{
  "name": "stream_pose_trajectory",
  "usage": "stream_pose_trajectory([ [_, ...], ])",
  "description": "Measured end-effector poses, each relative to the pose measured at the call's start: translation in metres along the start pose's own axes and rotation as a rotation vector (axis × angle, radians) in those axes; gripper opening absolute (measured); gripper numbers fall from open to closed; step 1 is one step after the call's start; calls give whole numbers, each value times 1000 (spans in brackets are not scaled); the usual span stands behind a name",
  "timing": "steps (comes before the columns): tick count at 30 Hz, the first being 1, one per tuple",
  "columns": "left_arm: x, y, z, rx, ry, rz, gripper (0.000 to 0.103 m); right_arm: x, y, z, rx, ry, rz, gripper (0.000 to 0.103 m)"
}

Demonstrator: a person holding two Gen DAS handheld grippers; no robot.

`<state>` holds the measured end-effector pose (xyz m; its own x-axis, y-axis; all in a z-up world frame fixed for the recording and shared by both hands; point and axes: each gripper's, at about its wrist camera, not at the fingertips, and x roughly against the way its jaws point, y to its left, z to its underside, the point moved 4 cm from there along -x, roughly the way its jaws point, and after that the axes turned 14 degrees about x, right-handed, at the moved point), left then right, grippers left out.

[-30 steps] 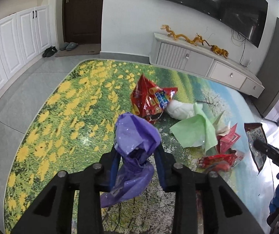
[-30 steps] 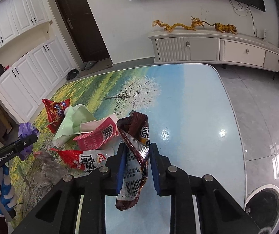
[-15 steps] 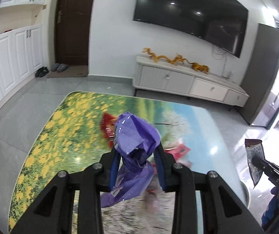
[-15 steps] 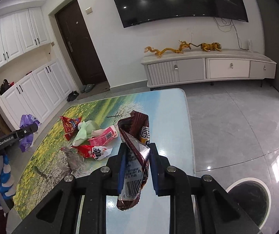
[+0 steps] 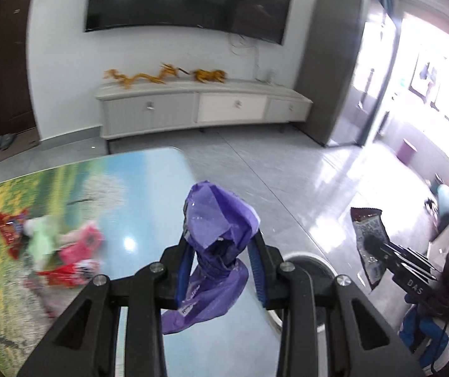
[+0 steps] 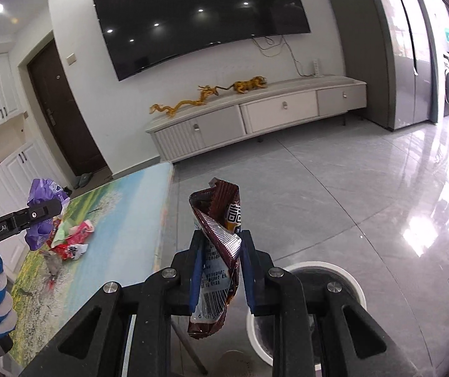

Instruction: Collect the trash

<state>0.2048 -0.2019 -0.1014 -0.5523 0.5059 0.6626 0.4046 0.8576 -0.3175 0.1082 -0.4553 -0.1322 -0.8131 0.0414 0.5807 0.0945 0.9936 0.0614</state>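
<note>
Both tongs raised beside the landscape-print table, each pinching one wrapper.

Off the table's edge, above a white-rimmed bin, the right gripper clamps a brown snack wrapper; over the table corner, the left gripper squeezes a crumpled purple bag.

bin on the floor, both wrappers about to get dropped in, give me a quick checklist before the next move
1. Left gripper has a firm hold on the purple wrapper: ok, jaws shut on it.
2. Right gripper has a firm hold on the brown wrapper: ok, jaws shut on it.
3. Bin mouth is open: ok, dark opening inside the white rim.
4. Brown wrapper is over the bin mouth: not ok, it hangs left of the rim.
5. Purple wrapper is over the bin: not ok, it appears to hang above the table edge, with the bin behind it.
6. Table trash is all collected: not ok, a pile of wrappers remains.
</note>
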Motion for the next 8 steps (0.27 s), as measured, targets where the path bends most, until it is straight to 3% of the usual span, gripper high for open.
stream_pose_trajectory([
  [8, -94, -96, 47, -94, 189, 68, 34, -26, -69, 55, -132, 129, 74, 21],
])
